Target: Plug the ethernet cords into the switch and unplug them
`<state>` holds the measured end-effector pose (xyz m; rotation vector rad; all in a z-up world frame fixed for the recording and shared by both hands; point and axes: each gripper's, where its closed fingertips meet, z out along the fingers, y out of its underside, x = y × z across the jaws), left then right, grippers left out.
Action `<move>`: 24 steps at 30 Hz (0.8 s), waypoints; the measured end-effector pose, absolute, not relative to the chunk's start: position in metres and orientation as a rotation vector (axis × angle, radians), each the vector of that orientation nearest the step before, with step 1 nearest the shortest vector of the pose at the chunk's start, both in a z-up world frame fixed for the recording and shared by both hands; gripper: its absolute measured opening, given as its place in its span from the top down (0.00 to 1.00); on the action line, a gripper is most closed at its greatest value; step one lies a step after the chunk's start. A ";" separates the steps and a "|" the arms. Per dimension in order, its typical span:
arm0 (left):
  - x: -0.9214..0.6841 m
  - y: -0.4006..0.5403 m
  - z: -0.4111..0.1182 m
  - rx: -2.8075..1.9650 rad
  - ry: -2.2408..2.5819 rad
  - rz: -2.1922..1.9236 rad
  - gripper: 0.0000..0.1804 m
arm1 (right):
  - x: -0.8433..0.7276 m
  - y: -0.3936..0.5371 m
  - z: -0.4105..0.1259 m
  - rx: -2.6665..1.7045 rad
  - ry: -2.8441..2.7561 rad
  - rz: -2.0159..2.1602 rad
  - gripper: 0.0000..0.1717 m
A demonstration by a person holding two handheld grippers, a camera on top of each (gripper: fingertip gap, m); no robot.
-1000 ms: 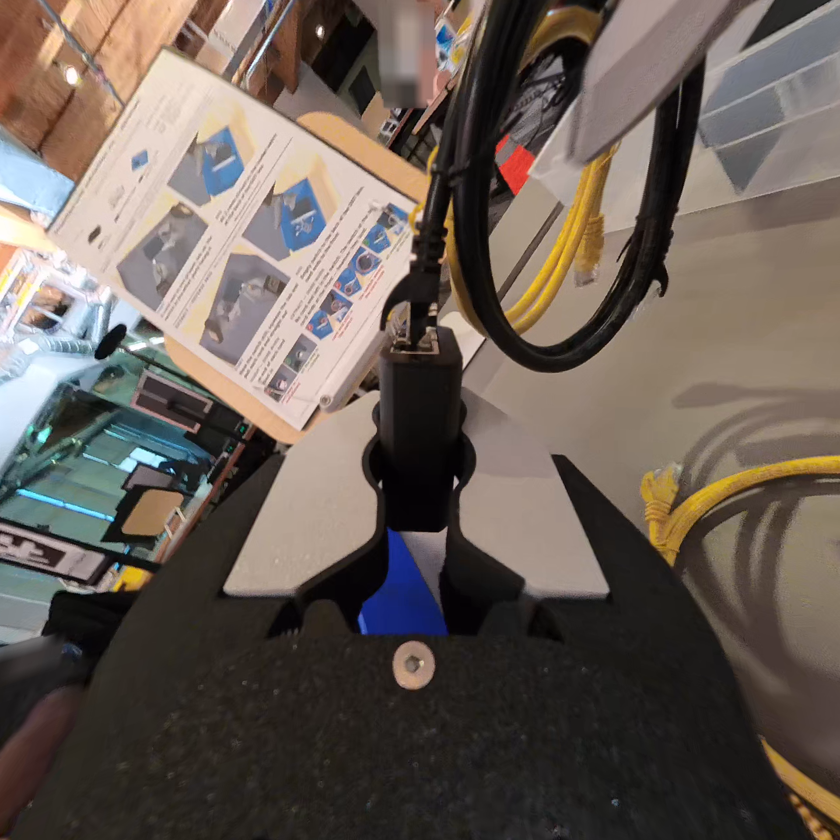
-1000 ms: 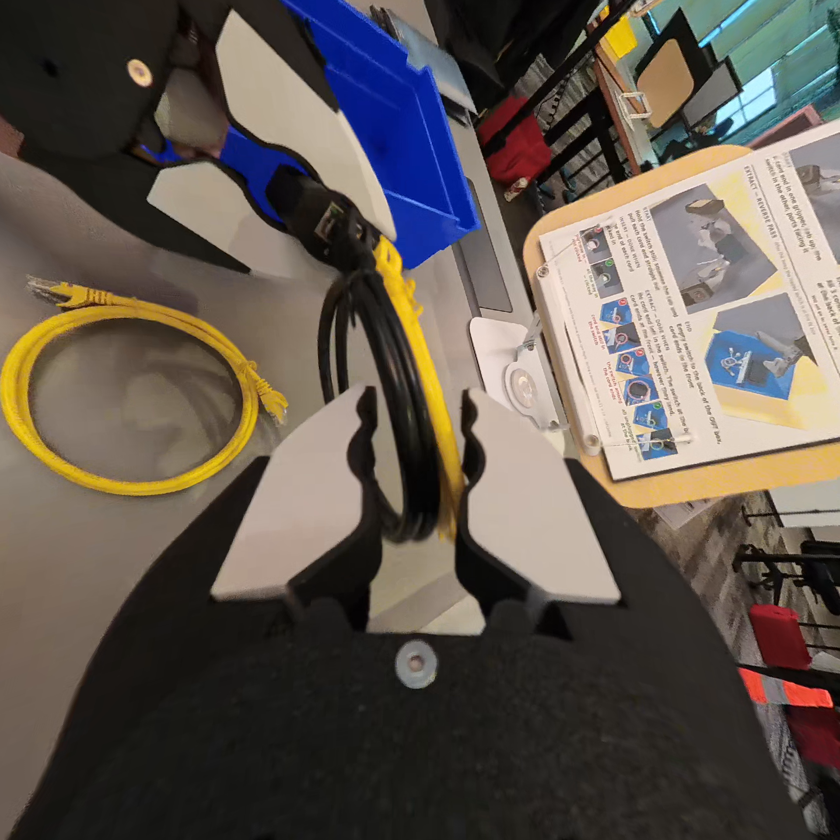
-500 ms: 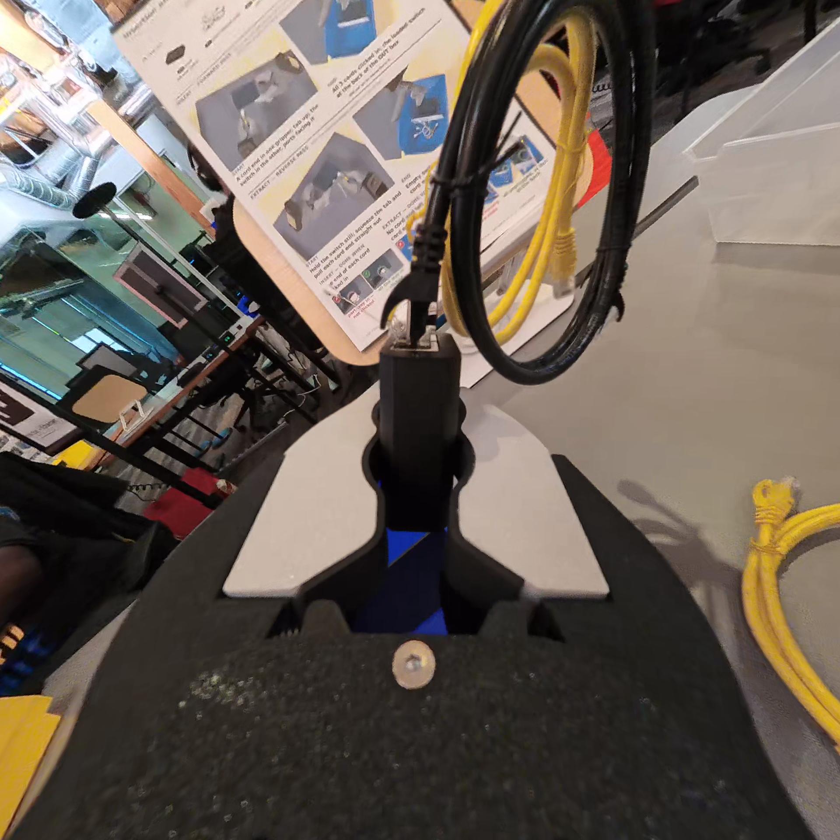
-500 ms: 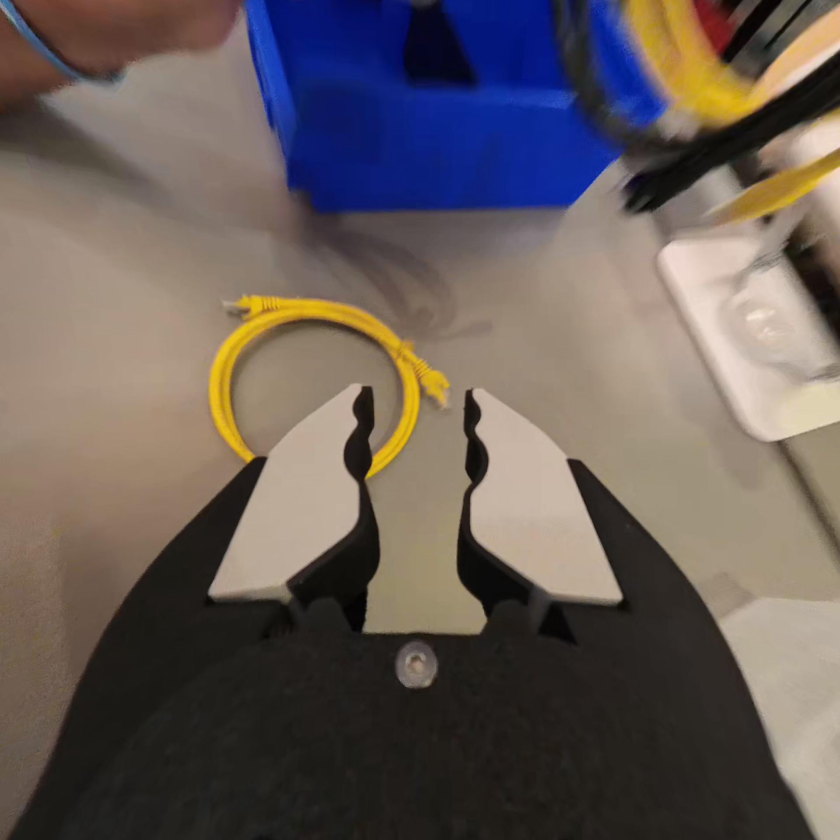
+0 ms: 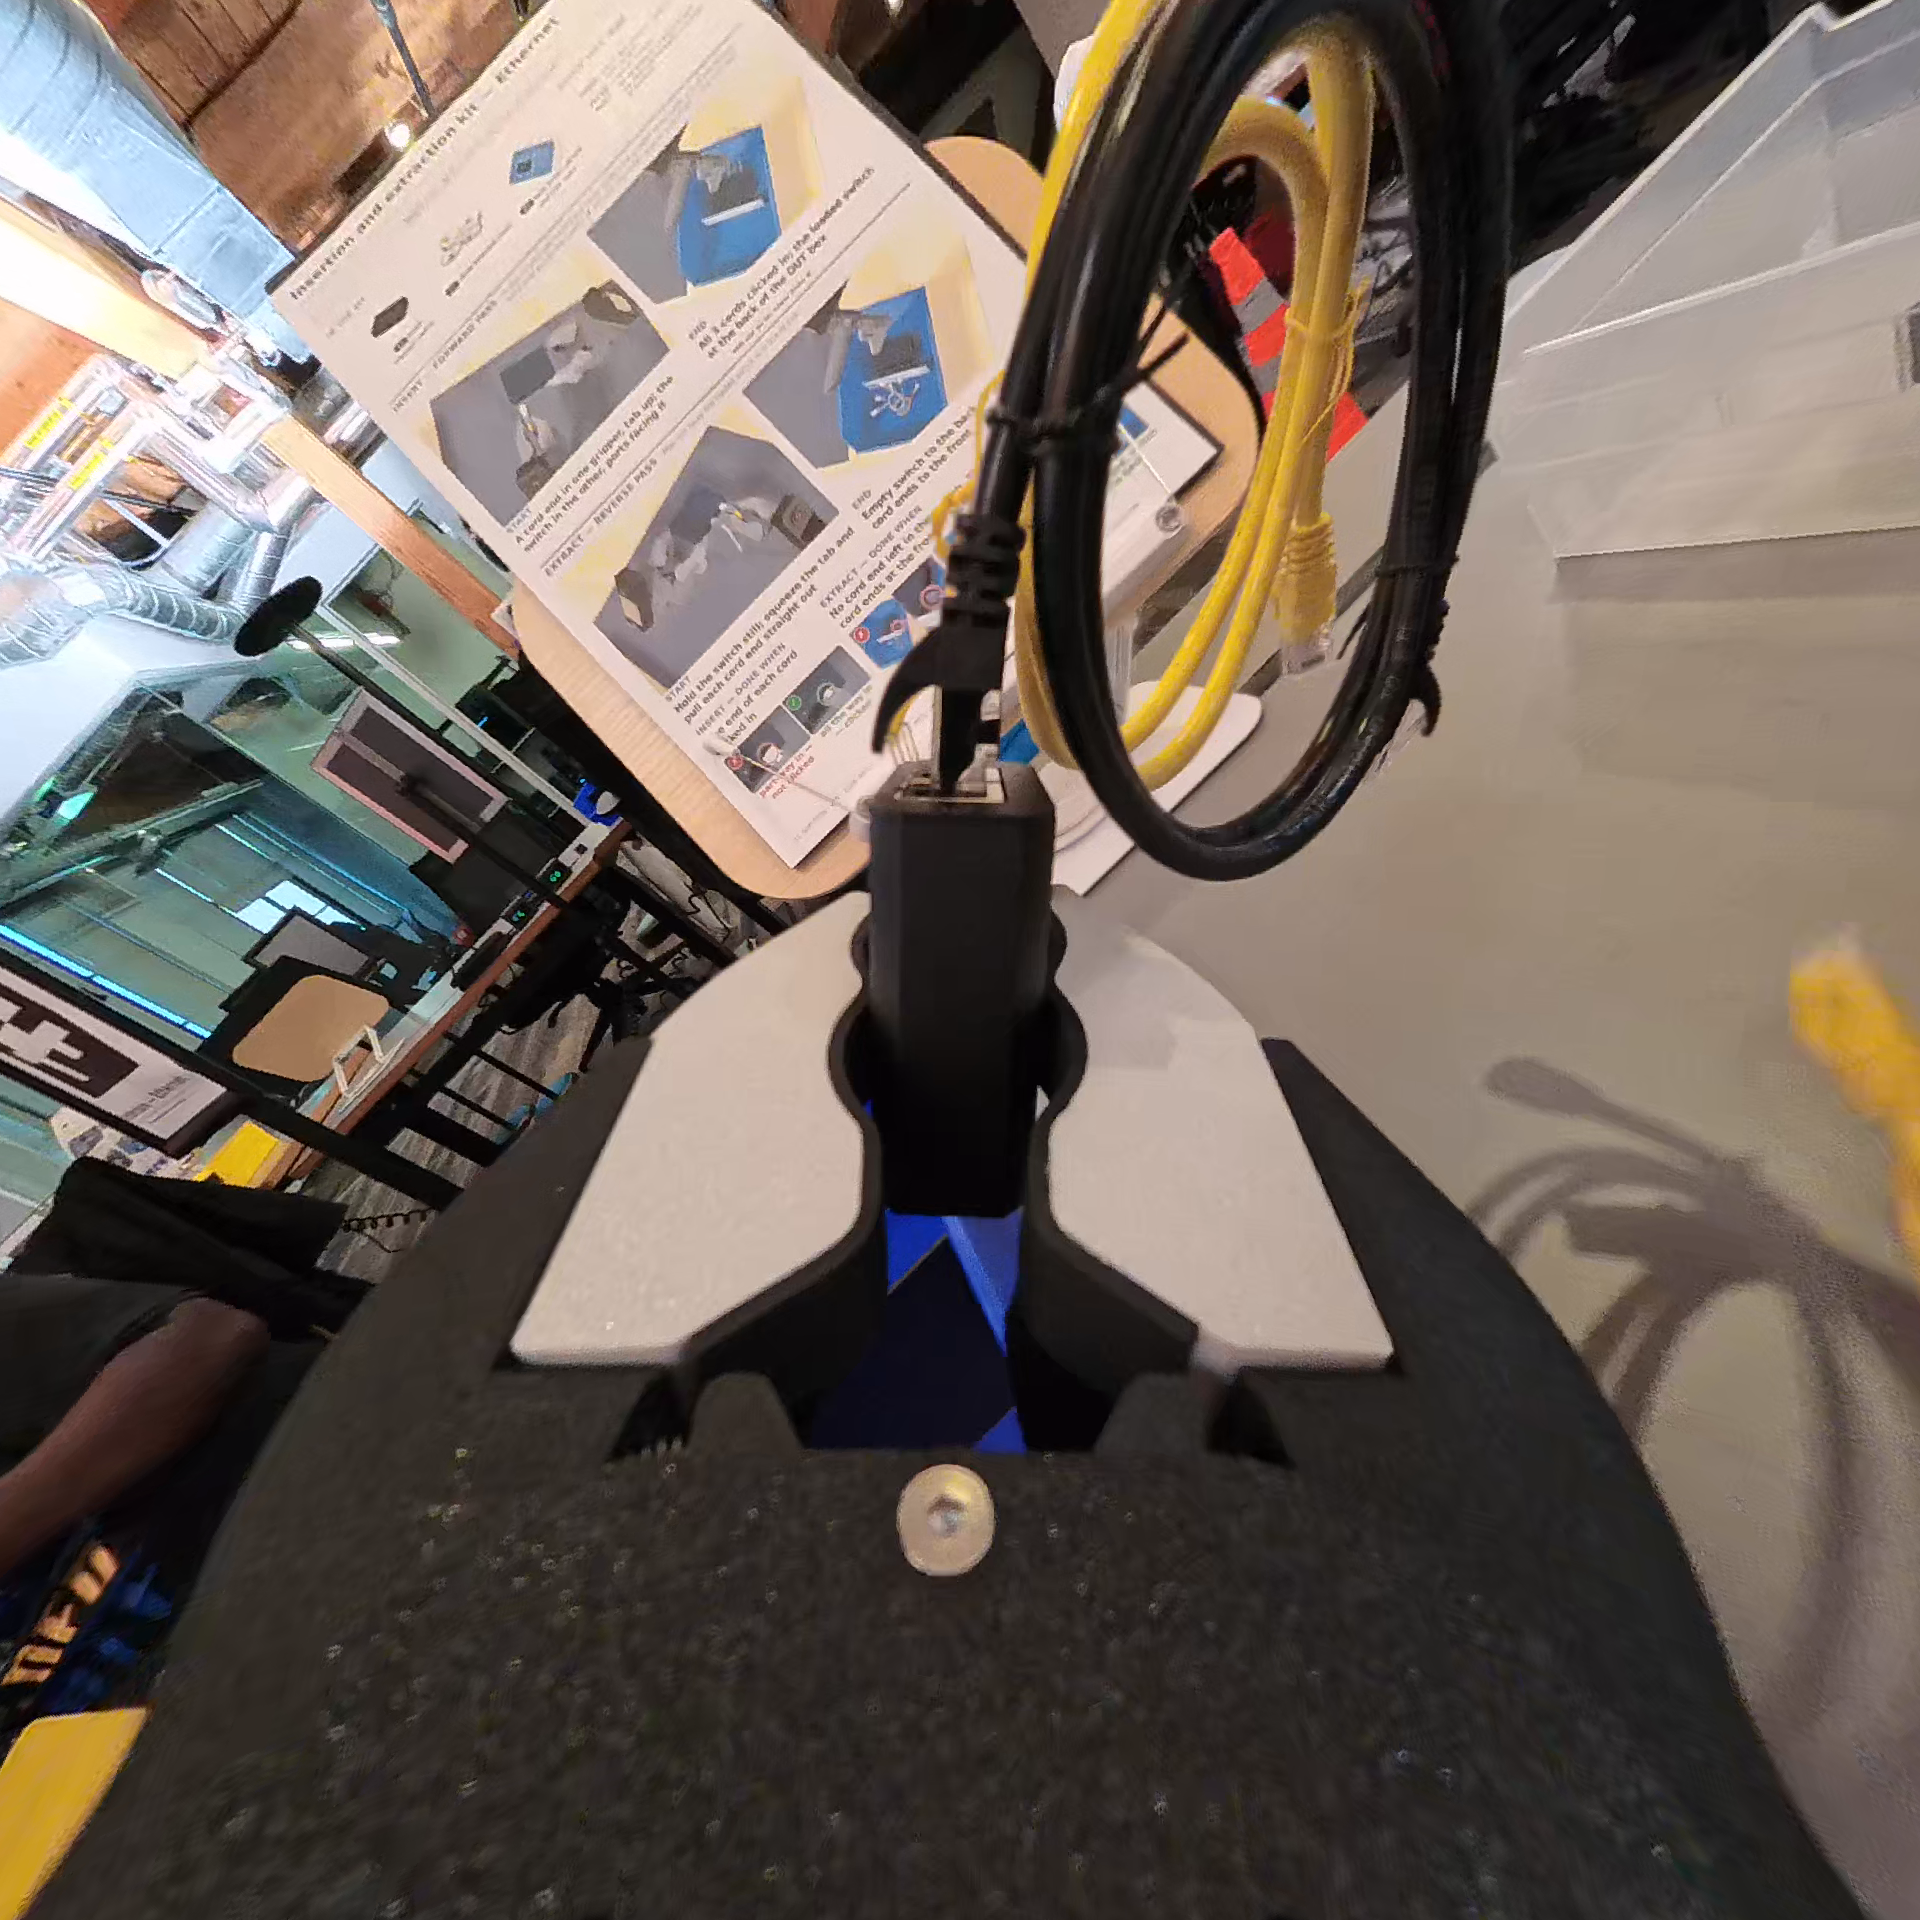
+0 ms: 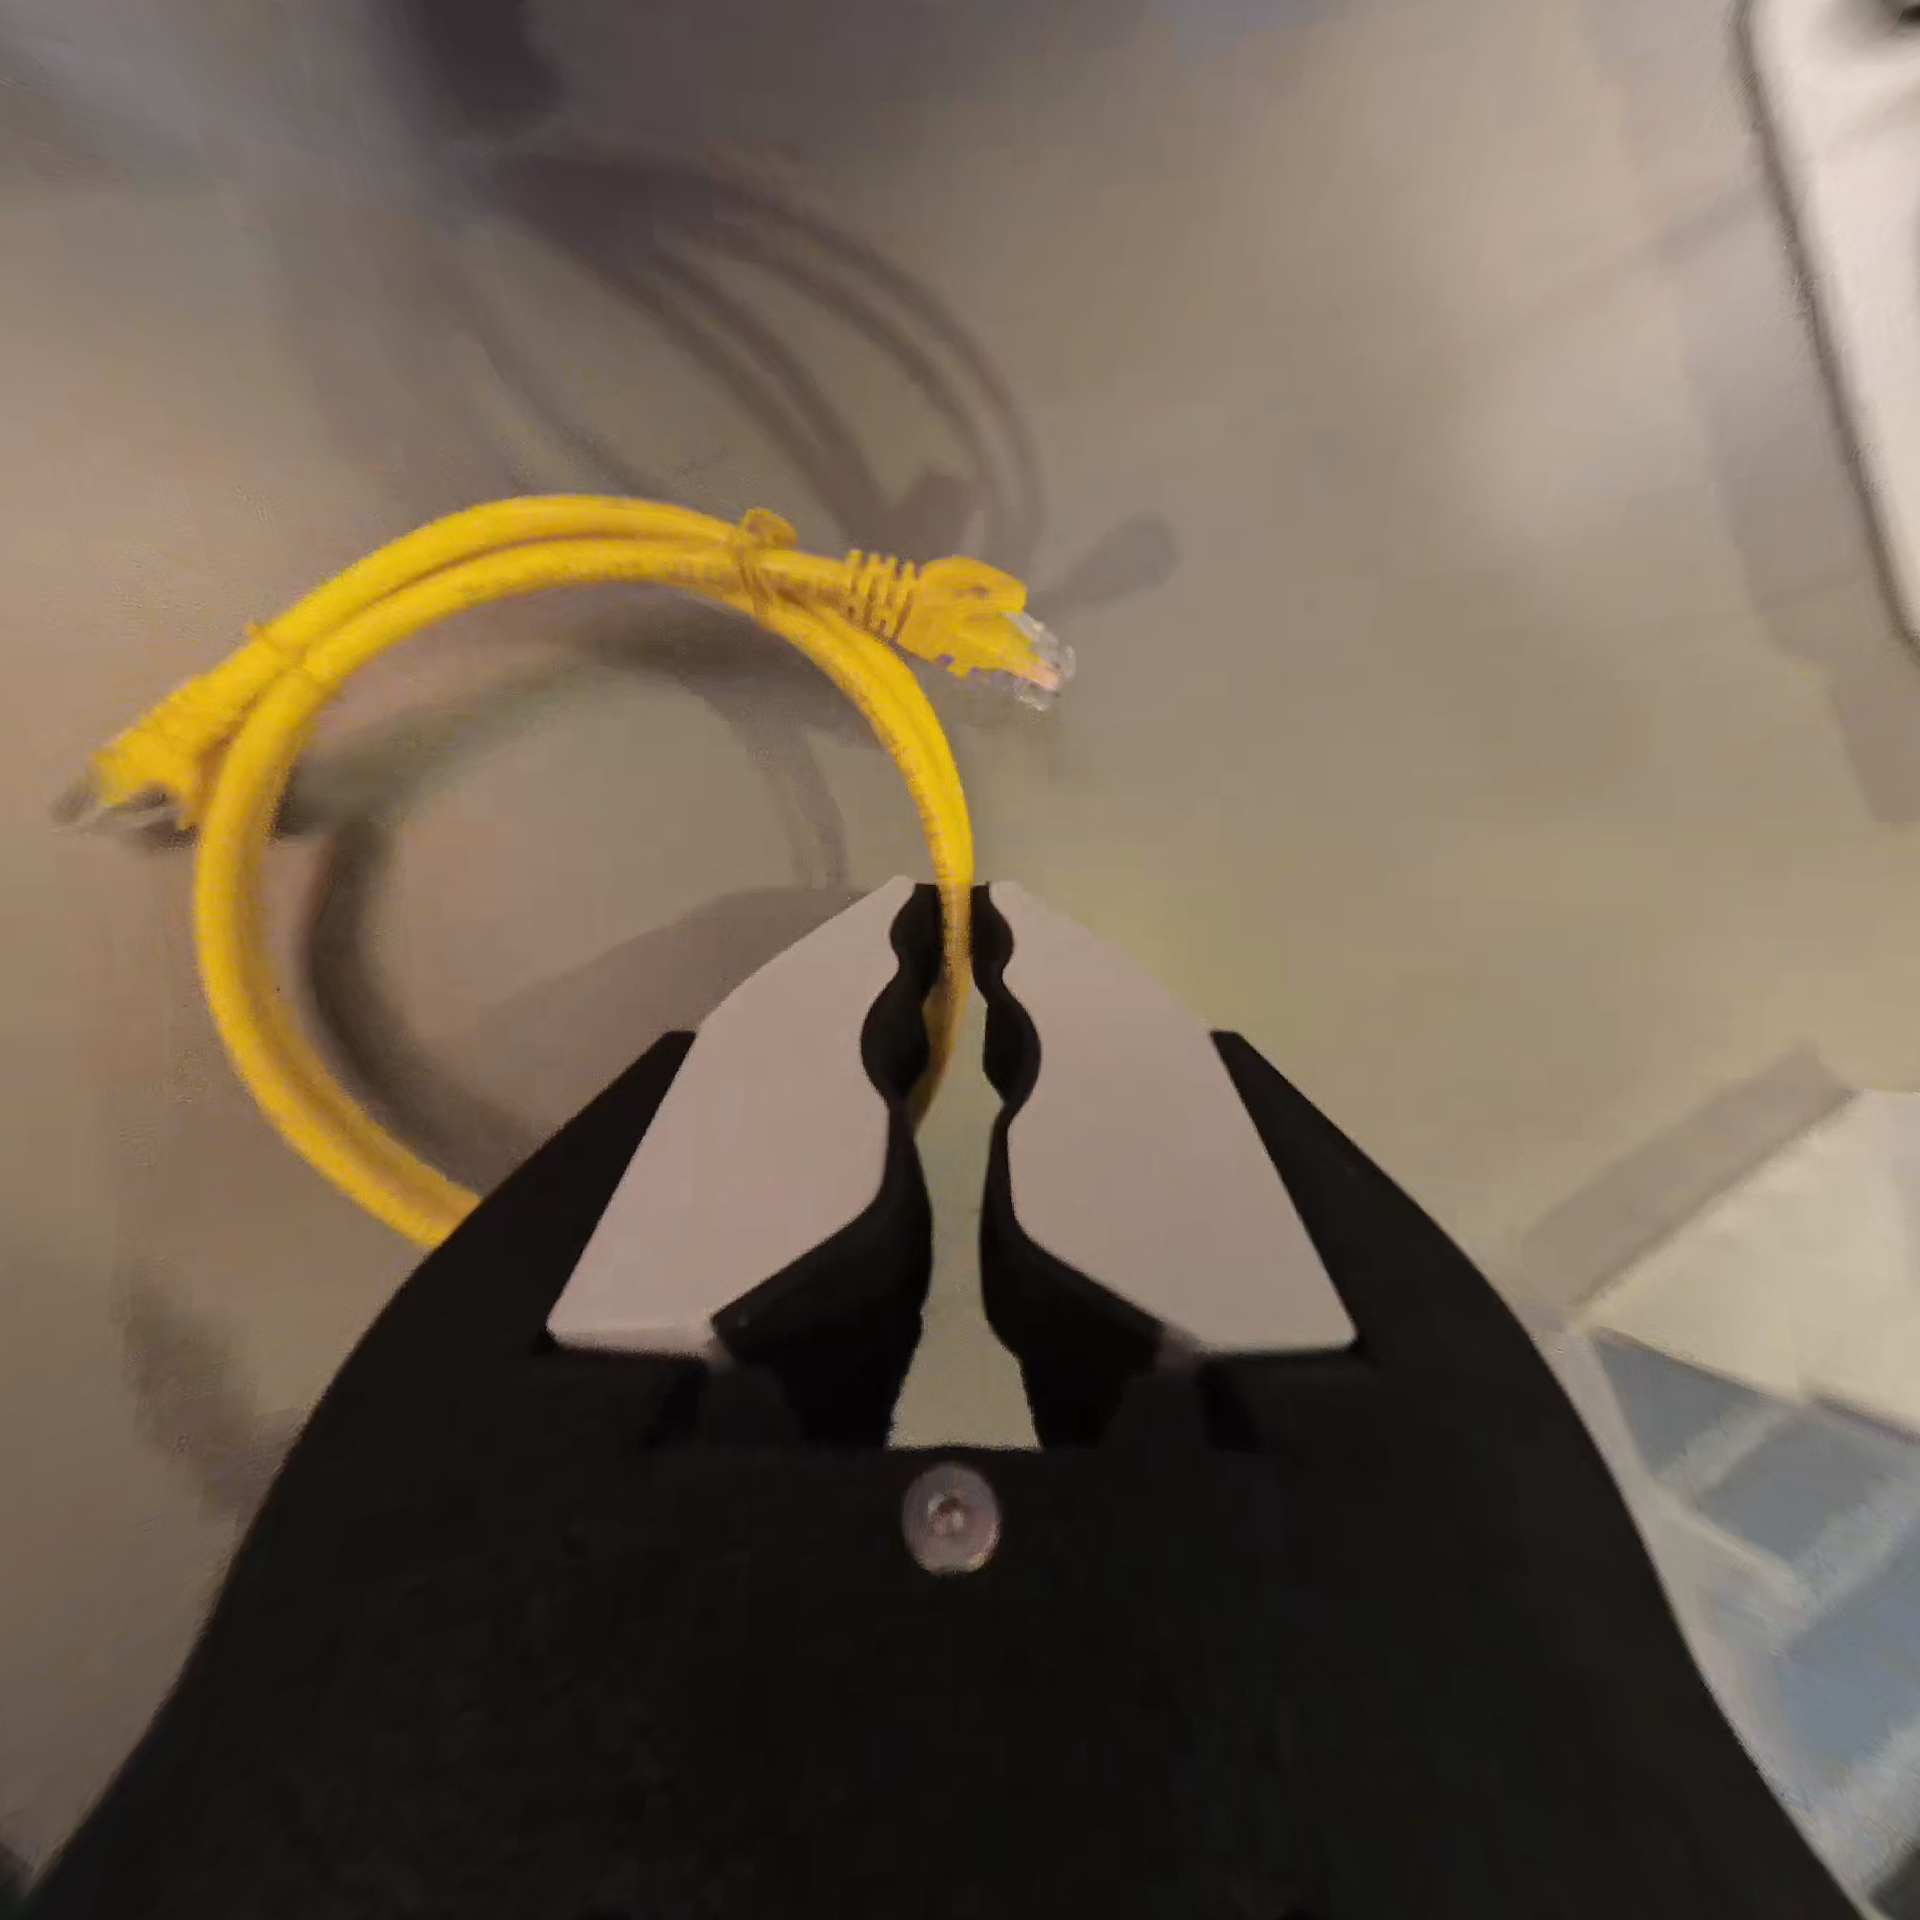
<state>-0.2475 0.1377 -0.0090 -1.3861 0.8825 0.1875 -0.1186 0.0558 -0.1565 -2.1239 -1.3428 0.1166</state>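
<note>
My left gripper (image 5: 958, 997) is shut on the black switch (image 5: 956, 935) and holds it upright above the grey table (image 5: 1558, 935). A coiled black cord (image 5: 1101, 436) is plugged into the switch's top port, and a coiled yellow cord (image 5: 1320, 416) hangs beside it. In the right wrist view, my right gripper (image 6: 956, 894) is shut on a second coiled yellow ethernet cord (image 6: 582, 551) lying on the table (image 6: 1455, 623). The pads pinch the cord's loop a short way behind its clear plug (image 6: 1023, 655).
An instruction sheet on a wooden board (image 5: 665, 416) stands behind the switch. A clear plastic bin (image 5: 1714, 343) sits at the right of the table. A white base plate (image 6: 1849, 312) lies at the far right in the right wrist view. The tips of one gripper are about 20 cm away from the tips of the other.
My right gripper left the hanging black and yellow cords, swung down to the table and closed on the loose yellow cord. My left gripper kept its hold on the switch and turned a little.
</note>
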 end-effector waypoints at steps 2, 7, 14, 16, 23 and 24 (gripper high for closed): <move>-0.245 0.137 -0.011 -1.392 0.889 0.171 0.86 | -0.095 0.045 -0.113 -2.077 -1.289 0.042 0.97; -0.235 0.132 -0.013 -1.373 0.912 0.166 0.86 | 0.061 0.044 0.008 -2.109 -0.858 -0.279 0.97; -0.219 0.122 -0.015 -1.333 0.963 0.186 0.86 | 0.228 0.059 -0.057 -2.474 -0.131 -0.286 0.97; -0.216 0.121 -0.017 -1.332 0.975 0.185 0.86 | 0.220 0.068 -0.088 -2.520 -0.095 -0.217 0.97; -0.210 0.114 -0.019 -1.284 1.014 0.236 0.86 | 0.208 0.082 -0.143 -2.641 -0.077 -0.343 0.89; -0.208 0.112 -0.019 -1.273 1.021 0.242 0.86 | 0.205 0.086 -0.139 -2.614 -0.068 -0.317 0.86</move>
